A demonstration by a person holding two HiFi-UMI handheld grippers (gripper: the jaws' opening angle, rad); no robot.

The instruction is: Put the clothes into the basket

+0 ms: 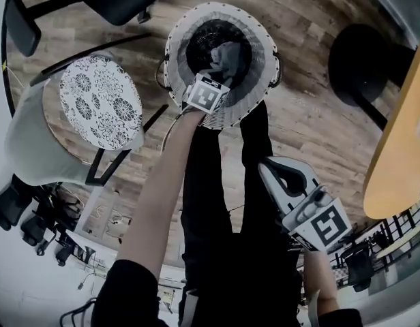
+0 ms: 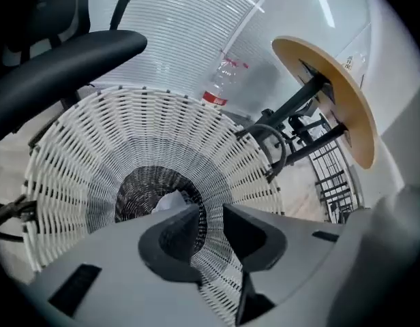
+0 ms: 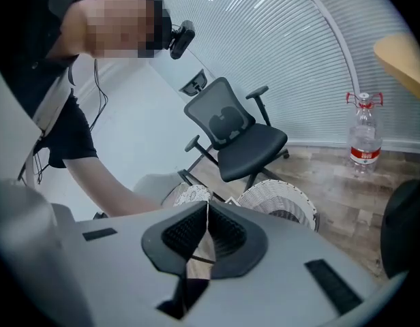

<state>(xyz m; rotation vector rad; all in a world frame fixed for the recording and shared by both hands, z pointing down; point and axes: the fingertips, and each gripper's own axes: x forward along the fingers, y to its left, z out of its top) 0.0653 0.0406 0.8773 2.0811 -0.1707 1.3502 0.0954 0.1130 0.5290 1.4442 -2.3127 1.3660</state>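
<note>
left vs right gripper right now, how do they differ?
Left gripper has jaws apart; right gripper has jaws closed tip to tip. Left gripper points steeply down into the white basket; right gripper sits off to the side, short of the basket. Shared: neither holds anything.

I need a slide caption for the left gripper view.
Left gripper, fingers apart and empty, over the white woven basket.
</note>
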